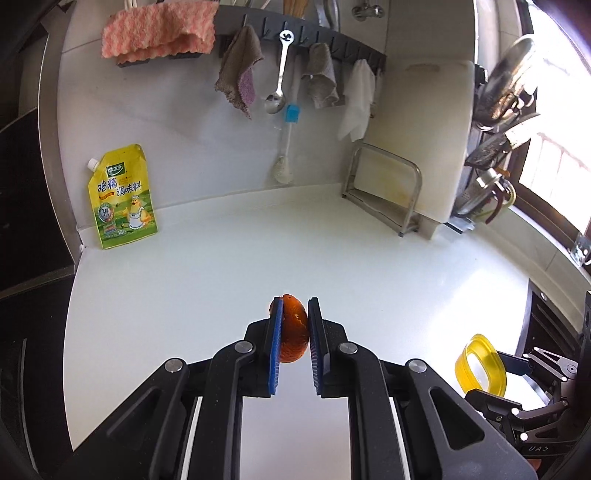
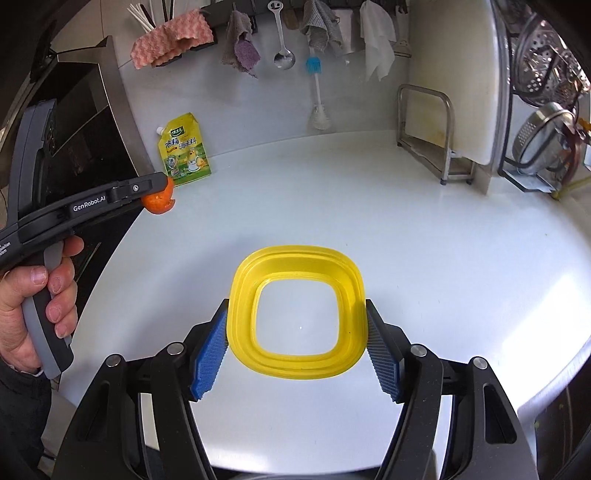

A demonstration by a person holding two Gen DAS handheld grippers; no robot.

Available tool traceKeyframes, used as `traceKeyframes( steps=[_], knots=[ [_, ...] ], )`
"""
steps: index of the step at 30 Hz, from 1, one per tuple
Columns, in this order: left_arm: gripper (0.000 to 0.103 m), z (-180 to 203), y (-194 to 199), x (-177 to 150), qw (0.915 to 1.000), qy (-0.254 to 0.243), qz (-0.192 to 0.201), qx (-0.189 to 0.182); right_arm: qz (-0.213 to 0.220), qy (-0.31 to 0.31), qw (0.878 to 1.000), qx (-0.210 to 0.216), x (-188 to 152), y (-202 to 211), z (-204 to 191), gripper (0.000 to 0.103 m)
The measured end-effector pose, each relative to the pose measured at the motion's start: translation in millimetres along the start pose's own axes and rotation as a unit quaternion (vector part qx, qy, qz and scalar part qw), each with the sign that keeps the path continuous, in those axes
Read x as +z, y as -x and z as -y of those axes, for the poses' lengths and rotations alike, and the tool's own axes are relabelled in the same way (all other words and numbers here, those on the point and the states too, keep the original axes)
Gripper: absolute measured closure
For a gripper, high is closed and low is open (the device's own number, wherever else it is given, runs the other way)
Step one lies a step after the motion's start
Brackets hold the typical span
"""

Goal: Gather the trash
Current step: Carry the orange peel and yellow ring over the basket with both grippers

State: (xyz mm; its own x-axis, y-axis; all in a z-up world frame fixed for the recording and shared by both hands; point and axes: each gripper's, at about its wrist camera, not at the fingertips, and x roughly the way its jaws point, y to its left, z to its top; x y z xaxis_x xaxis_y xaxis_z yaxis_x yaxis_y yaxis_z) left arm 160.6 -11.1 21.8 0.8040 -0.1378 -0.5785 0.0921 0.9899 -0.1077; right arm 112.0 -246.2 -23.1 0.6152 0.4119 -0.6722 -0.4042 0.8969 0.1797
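Left gripper [image 1: 295, 325] jaws pinched on orange peel scrap [image 1: 293, 332]; right gripper [image 2: 297, 328] jaws wide, clamping yellow square plastic container [image 2: 354, 295]. Mid-collection; next: drop peel inside.

We are in a home kitchen. We see a rail [image 1: 295, 35] on the wall hung with cloths [image 1: 236, 79], a ladle [image 1: 279, 74] and a brush [image 1: 288, 144]. A seasoning pouch [image 1: 120, 197] and a cutting board [image 1: 424, 140] stand on the white table [image 1: 295, 251], beside a rack of strainers [image 2: 546, 144].

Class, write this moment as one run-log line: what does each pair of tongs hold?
left tongs: shut on orange peel piece | right tongs: gripping translucent yellow square plastic container by its sides | both above white countertop
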Motion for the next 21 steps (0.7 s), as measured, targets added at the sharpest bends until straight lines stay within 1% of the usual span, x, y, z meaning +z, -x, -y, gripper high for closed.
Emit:
traceKeyframes(
  steps=[4,9,15,18,21],
  knots=[
    [0.089,19.9,29.7,-26.3,0.9998,-0.007,-0.002,-0.017,0.005,-0.012,1.0,0.001,-36.2,29.7,-2.9,0.037],
    [0.089,47.2,58.7,-55.2,0.9992,-0.026,-0.003,-0.031,0.015,-0.035,0.999,0.002,-67.4,55.8,-6.7,0.037],
    [0.089,76.9,83.2,-81.3,0.9975,-0.044,-0.012,-0.054,0.026,-0.038,0.999,-0.018,-97.1,86.0,-11.8,0.037],
    [0.089,87.6,93.1,-93.3,0.9967,-0.046,-0.016,-0.065,0.029,-0.04,0.998,-0.033,-114.1,97.7,-13.5,0.037],
    [0.089,96.6,100.6,-104.8,0.9956,-0.055,-0.021,-0.073,0.031,-0.048,0.998,-0.039,-131.0,108.5,-14.3,0.037]
  ],
)
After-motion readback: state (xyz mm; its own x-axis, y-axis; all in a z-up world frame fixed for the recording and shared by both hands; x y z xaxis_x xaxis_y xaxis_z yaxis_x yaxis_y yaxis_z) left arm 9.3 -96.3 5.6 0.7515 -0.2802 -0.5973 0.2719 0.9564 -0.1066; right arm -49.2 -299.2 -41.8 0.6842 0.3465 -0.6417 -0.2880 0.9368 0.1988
